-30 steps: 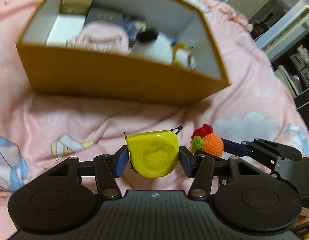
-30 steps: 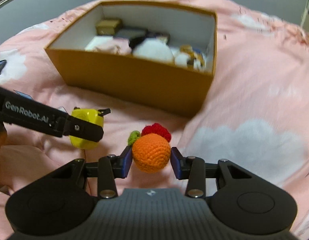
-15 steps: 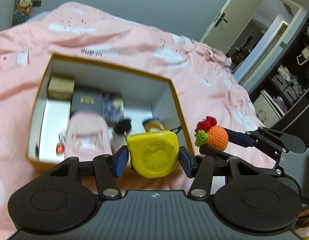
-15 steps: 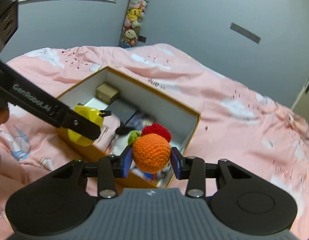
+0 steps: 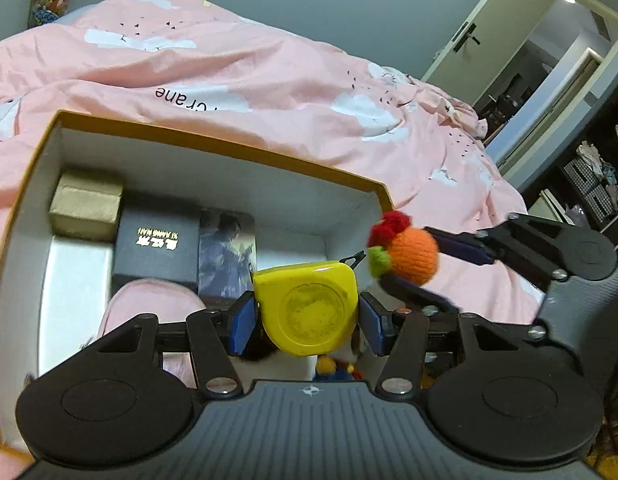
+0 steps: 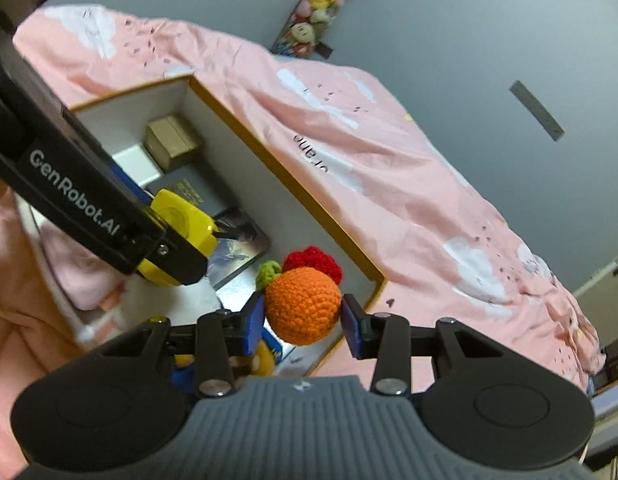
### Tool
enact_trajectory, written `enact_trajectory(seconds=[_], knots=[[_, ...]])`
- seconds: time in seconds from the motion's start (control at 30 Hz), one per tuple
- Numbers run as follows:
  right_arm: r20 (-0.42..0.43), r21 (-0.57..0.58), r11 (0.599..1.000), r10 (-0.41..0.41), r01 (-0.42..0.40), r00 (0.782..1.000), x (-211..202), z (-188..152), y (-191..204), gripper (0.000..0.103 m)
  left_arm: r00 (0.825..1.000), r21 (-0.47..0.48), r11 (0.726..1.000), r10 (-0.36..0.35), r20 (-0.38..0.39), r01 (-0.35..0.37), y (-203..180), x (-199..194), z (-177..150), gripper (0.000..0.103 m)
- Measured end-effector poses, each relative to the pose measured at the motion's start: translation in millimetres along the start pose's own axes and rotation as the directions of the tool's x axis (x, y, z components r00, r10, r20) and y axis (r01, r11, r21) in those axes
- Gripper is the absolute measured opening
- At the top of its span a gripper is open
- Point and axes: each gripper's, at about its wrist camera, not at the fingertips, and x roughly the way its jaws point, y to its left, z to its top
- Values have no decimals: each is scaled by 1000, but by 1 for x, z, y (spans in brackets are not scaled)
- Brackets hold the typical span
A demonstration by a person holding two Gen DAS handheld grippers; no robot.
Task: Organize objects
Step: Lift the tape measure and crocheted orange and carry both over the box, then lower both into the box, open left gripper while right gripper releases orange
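My left gripper is shut on a yellow tape measure and holds it above the open orange box. My right gripper is shut on an orange crocheted fruit with a red and green top, over the box's right end. In the left wrist view the fruit hangs just past the box's right rim. In the right wrist view the tape measure sits to the left in the other gripper.
The box holds a gold carton, a black case, a photo card, a pink pouch and small toys. The pink quilt surrounds it. A door and shelves stand at the right.
Both grippers have risen from the quilt in front of the box and moved over it, still holding their objects. The box's inside now lies right beneath them.
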Motion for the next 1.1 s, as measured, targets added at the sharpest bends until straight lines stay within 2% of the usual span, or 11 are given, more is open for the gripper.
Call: enact_trajectory(seconds=[0.23,0.5,0.97,1.1], knots=[[-57,-147,989,0,-8,998,45,0,10,43,998,-12,1000,24,-51,-25,6,33,15,62],[-123,-152,988,8,-27,992,76,-9,5,43,995,-14,999,38,-90,-39,8,57,19,62],[-99,-225,974,-13,-9,995,79,-16,12,44,989,-3,998,55,-140,-56,9,84,21,62],[-77,-230,973,-35,16,996,71,-17,11,54,987,-4,998,59,-147,-60,9,88,21,62]])
